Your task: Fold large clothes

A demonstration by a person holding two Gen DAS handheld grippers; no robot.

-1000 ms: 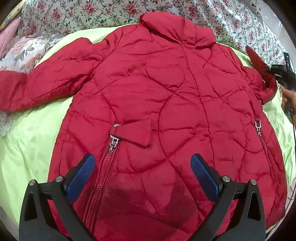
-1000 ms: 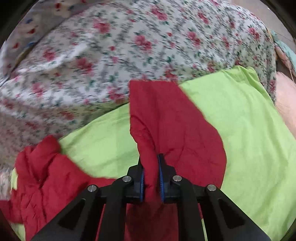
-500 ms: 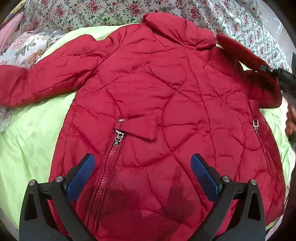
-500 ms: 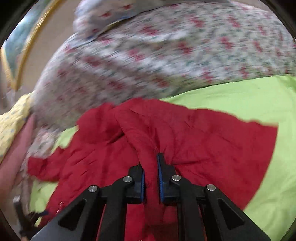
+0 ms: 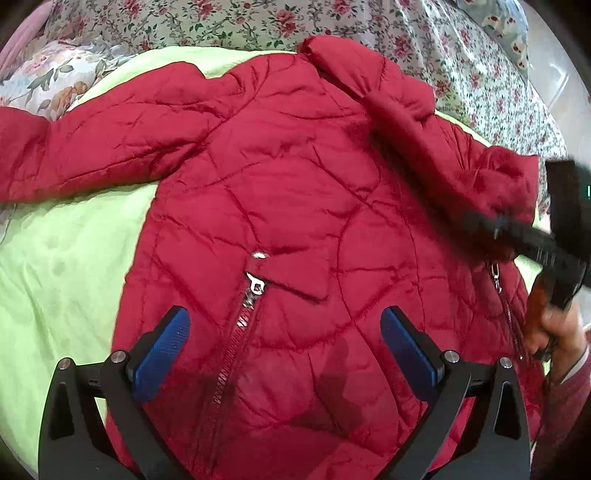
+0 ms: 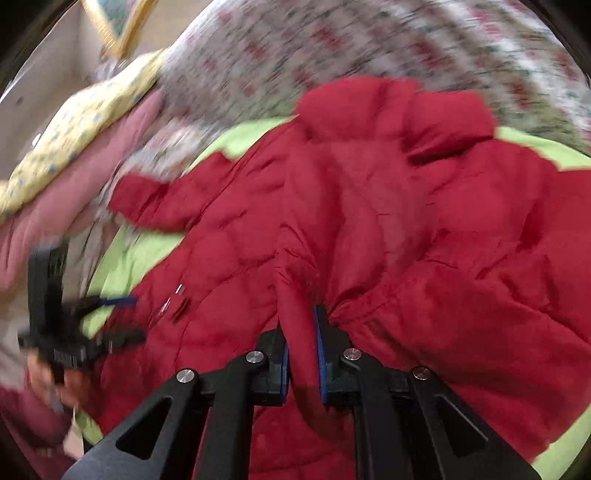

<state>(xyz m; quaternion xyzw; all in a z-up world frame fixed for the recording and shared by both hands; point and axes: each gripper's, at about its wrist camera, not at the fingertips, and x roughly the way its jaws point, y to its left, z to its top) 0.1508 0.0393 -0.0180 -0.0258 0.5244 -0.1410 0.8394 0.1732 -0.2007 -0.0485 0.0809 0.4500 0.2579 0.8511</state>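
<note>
A red quilted jacket [image 5: 280, 192] lies front-up on a lime green sheet [image 5: 66, 266], collar at the far end. My left gripper [image 5: 286, 347] hovers open over its lower front, one blue pad on each side of the zip [image 5: 236, 332]. My right gripper [image 6: 301, 354] is shut on the cuff of the jacket's right sleeve [image 6: 295, 295]. That sleeve [image 5: 443, 147] is pulled in over the jacket's right shoulder and chest. In the left wrist view the right gripper [image 5: 517, 232] shows blurred at the right edge. The other sleeve [image 5: 92, 147] lies stretched out to the left.
A floral quilt [image 5: 221, 22] lies bunched behind the collar. A floral pillow [image 5: 48, 81] sits at the far left. Pink [image 6: 74, 192] and yellow [image 6: 74, 122] bedding lie piled beyond the sheet. A person's hand [image 5: 554, 325] holds the right gripper at the jacket's right edge.
The right gripper has swung the sleeve cuff from out beside the bed inward over the jacket's right side. The left gripper has drifted slightly and stays open.
</note>
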